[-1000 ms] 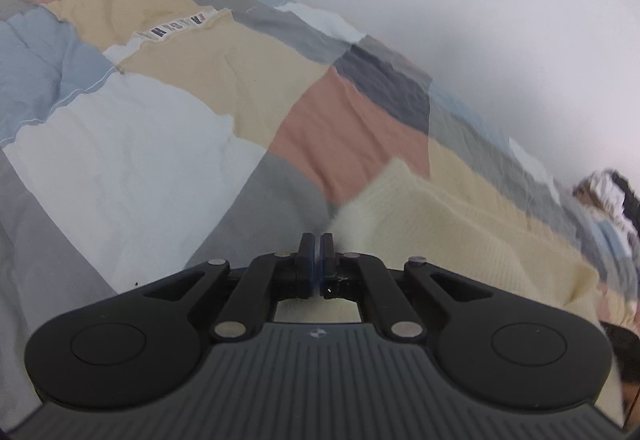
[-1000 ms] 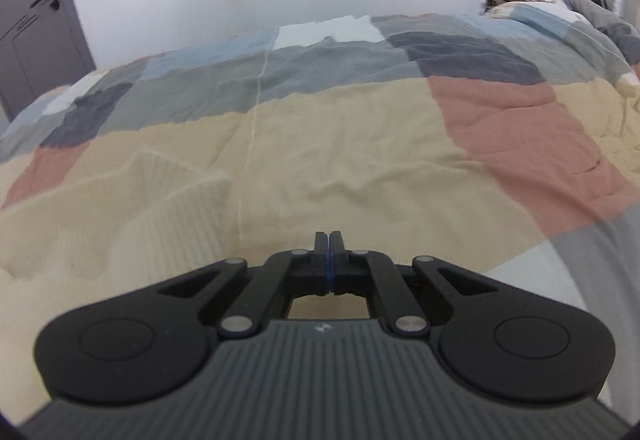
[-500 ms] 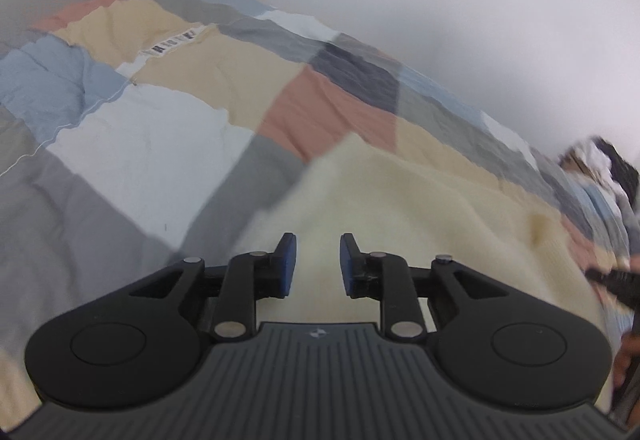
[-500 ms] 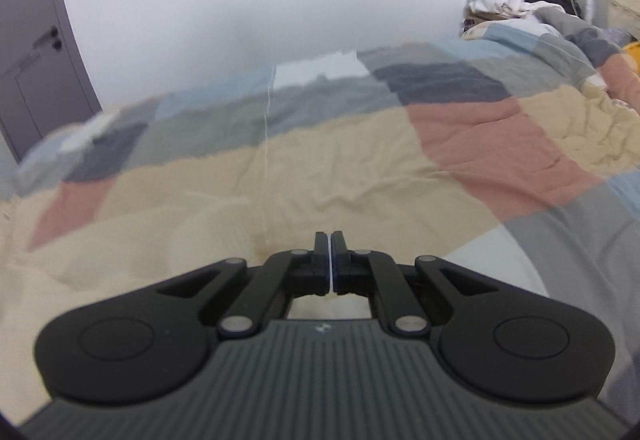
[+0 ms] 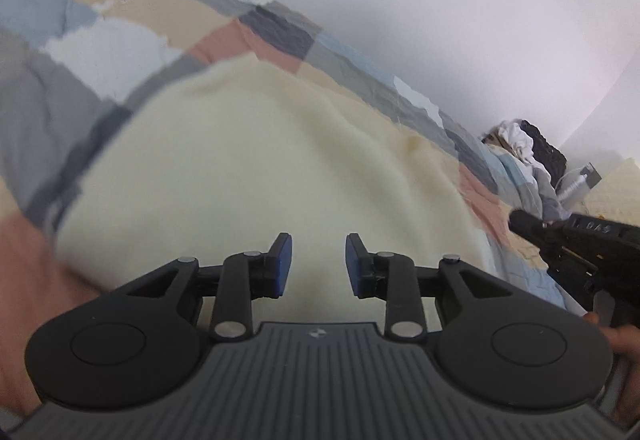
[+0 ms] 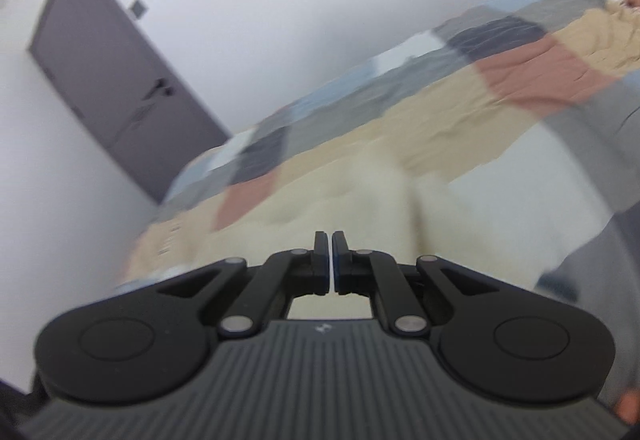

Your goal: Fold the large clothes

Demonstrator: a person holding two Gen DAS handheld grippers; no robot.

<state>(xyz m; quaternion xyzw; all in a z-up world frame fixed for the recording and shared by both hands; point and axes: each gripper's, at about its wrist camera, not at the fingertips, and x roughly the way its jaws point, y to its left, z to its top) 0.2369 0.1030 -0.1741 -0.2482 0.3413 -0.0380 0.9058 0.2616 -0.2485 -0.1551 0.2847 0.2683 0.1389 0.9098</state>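
Observation:
A cream knitted garment (image 5: 260, 175) lies spread on the patchwork bedspread (image 5: 100, 51). My left gripper (image 5: 319, 266) is open and empty, hovering just above the garment's near part. My right gripper (image 6: 332, 266) has its jaws nearly together with a thin gap; nothing shows between them. It is tilted and lifted above the bed, and the garment (image 6: 360, 191) lies blurred ahead of it. The right gripper's body also shows in the left wrist view (image 5: 580, 244) at the right edge.
A grey door (image 6: 116, 75) stands in the white wall beyond the bed's far end. A pile of dark and white clothes (image 5: 528, 147) sits at the head of the bed. The bedspread (image 6: 520, 67) runs to the right.
My left gripper opened, let go of the garment and drew back over it. My right gripper lifted and tilted, swinging left toward the door; its jaws parted slightly.

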